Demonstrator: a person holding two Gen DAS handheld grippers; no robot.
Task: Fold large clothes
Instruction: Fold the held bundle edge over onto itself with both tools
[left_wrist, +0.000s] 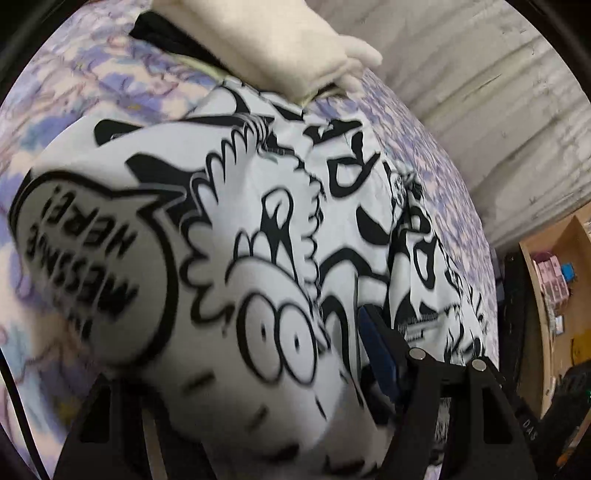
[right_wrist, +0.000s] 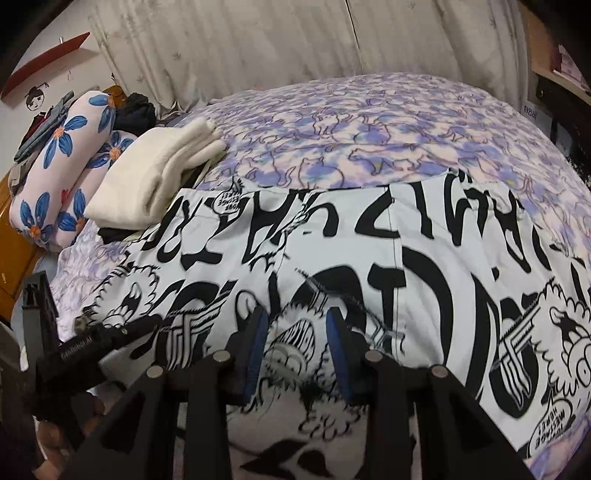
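Spread across the bed (right_wrist: 388, 122), on its purple cat-print cover: a white garment (right_wrist: 332, 251) with black cartoon print. Right hand-held gripper (right_wrist: 297, 347) low over it, pads partly apart, cloth between them; grip impossible to tell. Left hand-held gripper (left_wrist: 258, 369) swamped by a fold of it; state unclear. Beside the garment's far edge, folded cream clothes (right_wrist: 147, 184).
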